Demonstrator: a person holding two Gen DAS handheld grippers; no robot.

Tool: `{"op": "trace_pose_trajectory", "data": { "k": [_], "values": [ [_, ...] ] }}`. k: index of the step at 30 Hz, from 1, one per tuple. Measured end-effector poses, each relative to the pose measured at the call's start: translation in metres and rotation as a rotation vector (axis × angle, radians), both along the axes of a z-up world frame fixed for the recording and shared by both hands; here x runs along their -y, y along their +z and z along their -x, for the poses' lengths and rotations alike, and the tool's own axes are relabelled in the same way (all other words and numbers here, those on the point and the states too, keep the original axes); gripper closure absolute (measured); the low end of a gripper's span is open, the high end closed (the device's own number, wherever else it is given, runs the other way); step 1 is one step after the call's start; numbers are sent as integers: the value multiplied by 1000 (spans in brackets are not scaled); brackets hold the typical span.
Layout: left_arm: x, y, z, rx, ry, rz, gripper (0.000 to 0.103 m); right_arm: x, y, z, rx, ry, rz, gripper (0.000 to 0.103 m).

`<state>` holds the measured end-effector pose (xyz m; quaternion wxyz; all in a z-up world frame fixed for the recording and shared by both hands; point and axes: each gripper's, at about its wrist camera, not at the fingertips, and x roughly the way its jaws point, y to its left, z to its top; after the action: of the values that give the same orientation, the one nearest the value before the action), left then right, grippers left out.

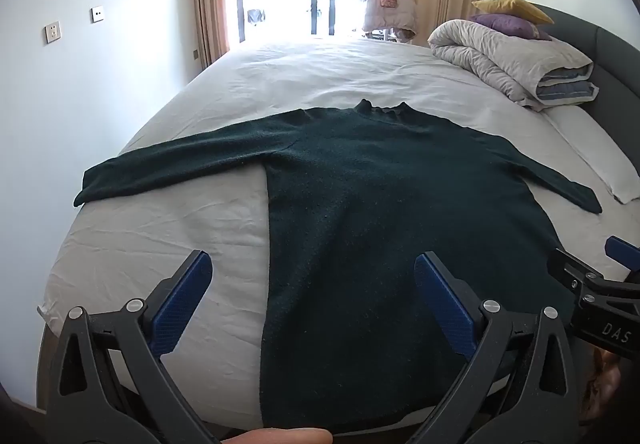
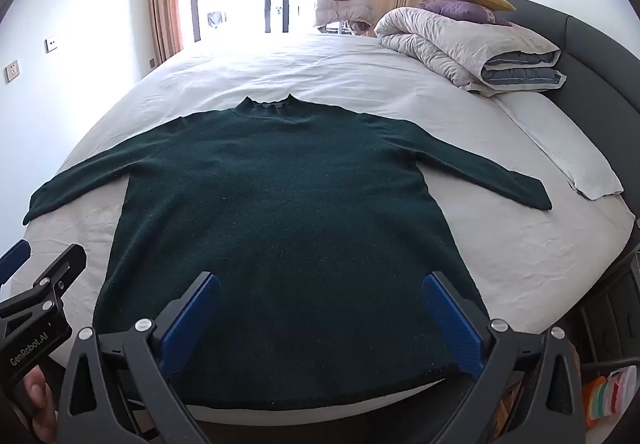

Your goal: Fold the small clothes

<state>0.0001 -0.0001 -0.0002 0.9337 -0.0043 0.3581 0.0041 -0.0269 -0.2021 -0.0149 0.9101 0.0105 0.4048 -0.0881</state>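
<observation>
Item: dark green knitted long-sleeved sweater (image 2: 288,228), laid flat and face up on a white-sheeted bed (image 2: 500,244); collar at twelve o'clock, hem at six o'clock along the near bed edge, sleeves spread toward nine and three o'clock.

Left gripper (image 1: 312,304): blue-padded fingers spread wide, nothing between them, held above the hem's left side.

Right gripper (image 2: 320,320): fingers likewise spread wide, empty, above the hem's right half.

Also noted: folded grey duvet (image 2: 472,44) at two o'clock.

Step judged: folding not yet begun. Recommended handling: a sleeve cuff is pinched in both layers, lifted low and carried across the chest, keeping the knit unstretched and edges aligned.
</observation>
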Motion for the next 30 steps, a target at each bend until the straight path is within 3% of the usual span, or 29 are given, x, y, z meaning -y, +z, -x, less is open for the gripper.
{"op": "trace_pose_trajectory", "data": {
  "k": [30],
  "values": [
    [-4,0,0,-10,6,19,0,0,-3,3,-4,1,5,0]
  ]
}}
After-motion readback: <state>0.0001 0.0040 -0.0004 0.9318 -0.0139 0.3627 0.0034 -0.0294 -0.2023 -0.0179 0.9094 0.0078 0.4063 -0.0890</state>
